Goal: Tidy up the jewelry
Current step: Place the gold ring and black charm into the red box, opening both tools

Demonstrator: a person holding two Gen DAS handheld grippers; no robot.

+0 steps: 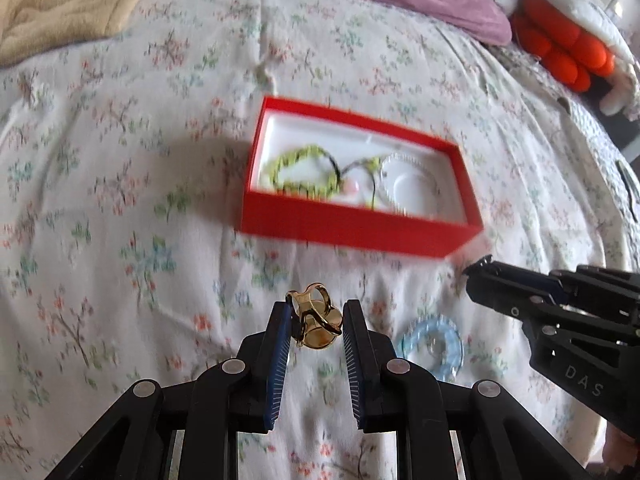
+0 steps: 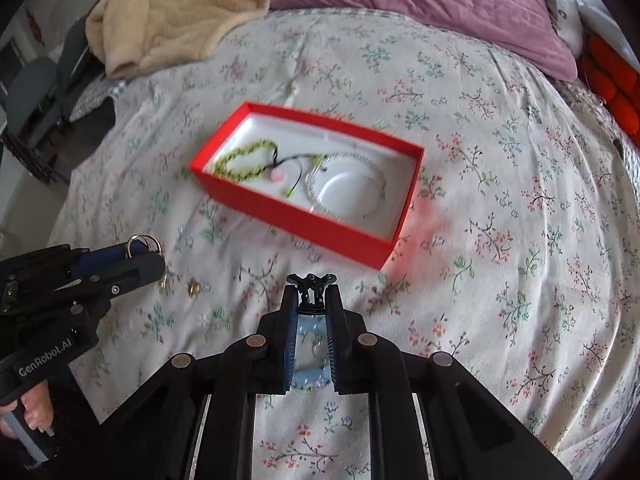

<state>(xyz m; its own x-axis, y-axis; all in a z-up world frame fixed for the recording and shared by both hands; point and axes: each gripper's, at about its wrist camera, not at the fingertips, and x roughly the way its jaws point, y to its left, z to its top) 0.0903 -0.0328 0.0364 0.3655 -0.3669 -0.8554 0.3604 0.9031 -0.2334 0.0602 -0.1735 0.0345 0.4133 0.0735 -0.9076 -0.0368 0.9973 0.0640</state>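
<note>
Left gripper and right gripper: black linkage arms, round silver pivot pins, blue ribbed pads lining the fingers. White lettering "GenRobot.AI" on the left body, "DAS" on the right. Grey handle under the left.

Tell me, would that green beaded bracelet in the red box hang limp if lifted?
Probably. The bracelet lies in an uneven loop with a thin dark cord trailing off, so it looks strung and floppy. Its beads are small, so it is likely light. A loose tail could snag the clear bracelet beside it.
</note>
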